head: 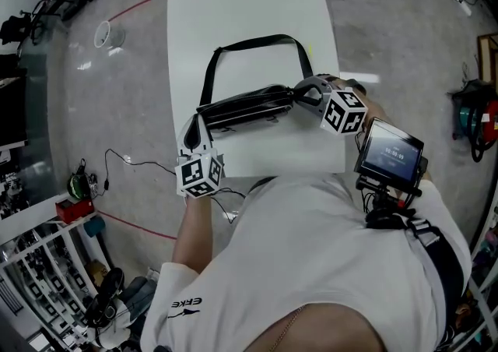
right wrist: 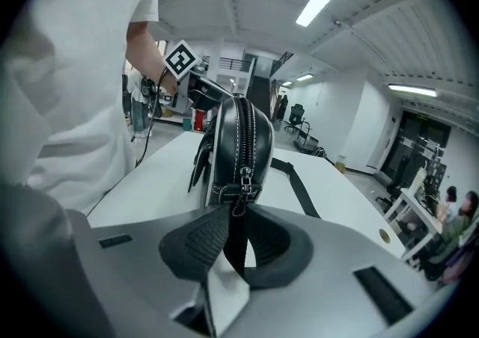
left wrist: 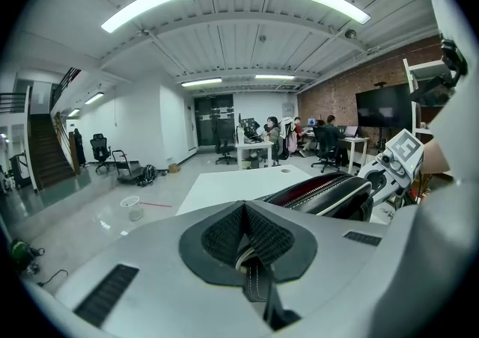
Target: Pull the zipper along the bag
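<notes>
Since the left claw [left wrist: 247, 243] is clenched on the stitched strap end [left wrist: 258, 284] of the black bag [head: 247, 106] and the right claw [right wrist: 233, 228] grips the zipper pull [right wrist: 242, 179], best pull straight along the teeth, bag kept taut; bag lies lengthwise on the white desk [head: 257, 8]; open office, glossy grey floor [head: 117, 101], brick wall [left wrist: 337, 93].

The person's shoulder [head: 327, 249] hides the white table's [head: 233, 8] near edge. The left gripper [head: 196, 134] and right gripper [head: 309, 93] cover the black bag's [head: 249, 105] ends. The zipper pull's [right wrist: 241, 179] lower end vanishes between the right gripper's closed pads. The text on the screen [head: 391, 152] is too small to read.
</notes>
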